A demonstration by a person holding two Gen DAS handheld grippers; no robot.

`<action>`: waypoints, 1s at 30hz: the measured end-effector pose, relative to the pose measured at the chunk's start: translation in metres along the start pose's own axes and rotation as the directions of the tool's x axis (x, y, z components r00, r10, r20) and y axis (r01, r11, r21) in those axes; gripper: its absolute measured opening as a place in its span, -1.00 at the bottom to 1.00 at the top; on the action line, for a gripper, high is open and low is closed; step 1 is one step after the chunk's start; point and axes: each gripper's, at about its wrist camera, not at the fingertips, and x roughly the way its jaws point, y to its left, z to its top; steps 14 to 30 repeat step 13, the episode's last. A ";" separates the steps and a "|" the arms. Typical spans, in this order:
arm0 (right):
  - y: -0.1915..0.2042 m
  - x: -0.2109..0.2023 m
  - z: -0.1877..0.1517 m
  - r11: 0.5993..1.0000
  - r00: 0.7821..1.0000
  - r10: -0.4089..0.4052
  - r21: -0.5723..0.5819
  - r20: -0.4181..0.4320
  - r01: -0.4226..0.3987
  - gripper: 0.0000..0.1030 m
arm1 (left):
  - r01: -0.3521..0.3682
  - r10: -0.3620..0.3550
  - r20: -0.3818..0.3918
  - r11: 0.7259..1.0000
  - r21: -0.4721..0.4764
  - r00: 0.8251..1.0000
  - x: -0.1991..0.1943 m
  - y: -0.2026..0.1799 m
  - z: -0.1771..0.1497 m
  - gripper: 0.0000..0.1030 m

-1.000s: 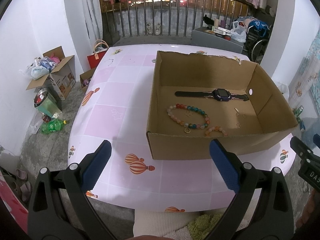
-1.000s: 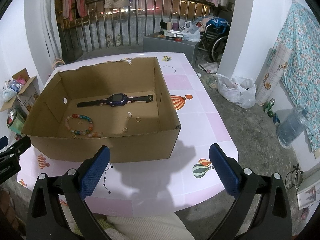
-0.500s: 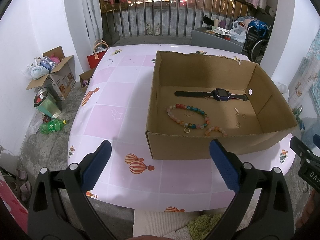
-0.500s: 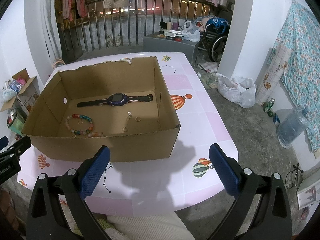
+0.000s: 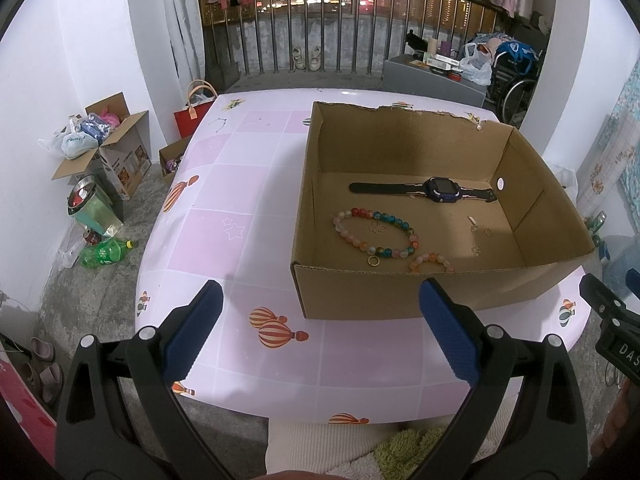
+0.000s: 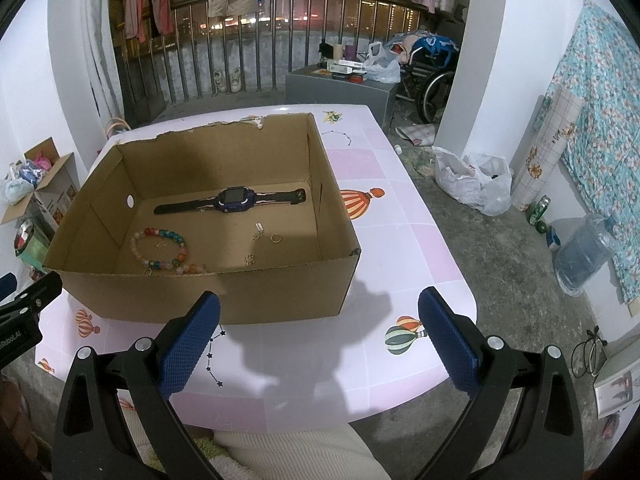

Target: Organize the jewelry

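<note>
An open cardboard box point(image 5: 384, 300) point(image 6: 224, 300) stands on the pink table point(image 5: 240, 208) point(image 6: 400, 248). Inside it lie a dark blue watch point(image 5: 442, 191) point(image 6: 234, 199), a multicoloured bead bracelet point(image 5: 376, 232) point(image 6: 160, 249), a small pink bead bracelet point(image 5: 432, 261) point(image 6: 194, 268), gold rings point(image 5: 373, 261) point(image 6: 276, 238) and small earrings point(image 5: 473, 224) point(image 6: 258, 233). My left gripper point(image 5: 320, 332) hovers open over the table's near edge, in front of the box's left corner. My right gripper point(image 6: 320, 336) is open too, in front of the box's right corner. Both hold nothing.
The table's near edge is close below both grippers, with a person's pale clothing under it. Floor clutter lies left: cardboard boxes point(image 5: 116, 152), a green bottle point(image 5: 104, 253). A plastic bag point(image 6: 476, 184) and water jug point(image 6: 584, 252) sit on the floor at right. A railing point(image 5: 340, 32) stands behind.
</note>
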 end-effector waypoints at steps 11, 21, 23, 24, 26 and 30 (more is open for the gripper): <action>0.000 0.000 0.000 1.000 1.000 -0.001 0.001 0.002 0.001 0.88 | 0.000 0.000 0.002 1.000 0.001 1.000 0.000 0.000 0.000 0.84; 0.001 0.000 0.000 1.000 1.000 0.000 0.001 0.001 0.000 0.88 | 0.000 0.000 0.001 1.000 0.001 1.000 0.000 0.000 0.000 0.84; 0.001 0.000 0.000 1.000 1.000 0.000 0.001 0.001 0.000 0.88 | 0.000 0.000 0.001 1.000 0.001 1.000 0.000 0.000 0.000 0.84; 0.001 0.000 0.000 1.000 1.000 0.000 0.001 0.001 0.000 0.88 | 0.000 0.000 0.001 1.000 0.001 1.000 0.000 0.000 0.000 0.84; 0.001 0.000 0.000 1.000 1.000 0.000 0.001 0.001 0.000 0.88 | 0.000 0.000 0.001 1.000 0.001 1.000 0.000 0.000 0.000 0.84; 0.001 0.000 0.000 1.000 1.000 0.000 0.001 0.001 0.000 0.88 | 0.000 0.000 0.001 1.000 0.001 1.000 0.000 0.000 0.000 0.84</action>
